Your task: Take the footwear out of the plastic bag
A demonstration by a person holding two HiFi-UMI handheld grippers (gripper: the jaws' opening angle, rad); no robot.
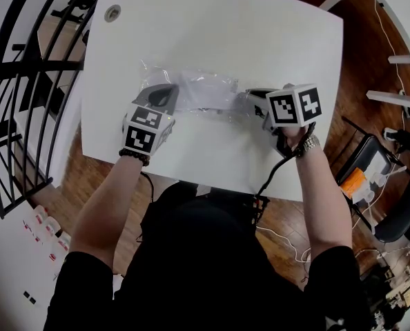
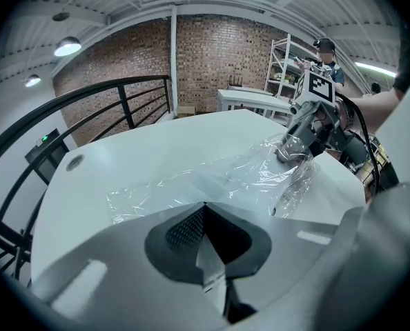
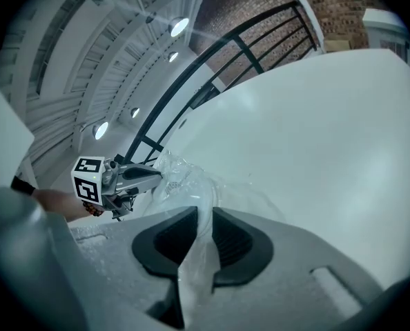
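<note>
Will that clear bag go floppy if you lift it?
Probably floppy: the bag is thin, crinkled film, bunched where the left tool and right tool pinch it. Likely light, and perhaps slippery, given its glossy shine.

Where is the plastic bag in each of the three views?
Head view: plastic bag at the middle of the white table.
Left gripper view: bag at centre, running up to the right.
Right gripper view: bag at lower centre, running up to the left.
Shared landmark: black railing past the table's edge.

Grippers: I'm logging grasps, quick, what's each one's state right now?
Left gripper: closed on the plastic bag.
Right gripper: closed on the plastic bag.
</note>
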